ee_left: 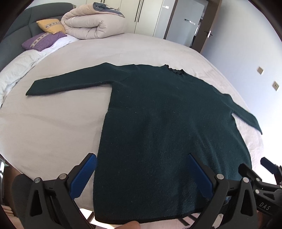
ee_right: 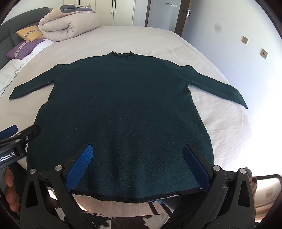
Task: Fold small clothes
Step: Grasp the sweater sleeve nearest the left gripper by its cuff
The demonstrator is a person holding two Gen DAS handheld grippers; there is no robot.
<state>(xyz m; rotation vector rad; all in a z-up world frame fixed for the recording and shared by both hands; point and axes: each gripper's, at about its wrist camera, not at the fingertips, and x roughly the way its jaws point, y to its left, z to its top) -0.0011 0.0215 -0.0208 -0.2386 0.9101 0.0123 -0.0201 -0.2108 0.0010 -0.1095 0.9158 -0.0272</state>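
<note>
A dark green long-sleeved sweater lies flat on the bed, both sleeves spread out and the frilled collar at the far end. Its hem hangs at the near edge of the mattress. My left gripper is open above the hem's left part, its left finger over bare sheet. My right gripper is open over the lower middle of the sweater. Neither holds cloth. The right gripper shows at the edge of the left wrist view, and the left gripper in the right wrist view.
The bed has a pale sheet. A rolled beige duvet, a yellow pillow and a purple pillow sit at the head. Wardrobe doors and a door stand beyond. A cowhide rug lies below.
</note>
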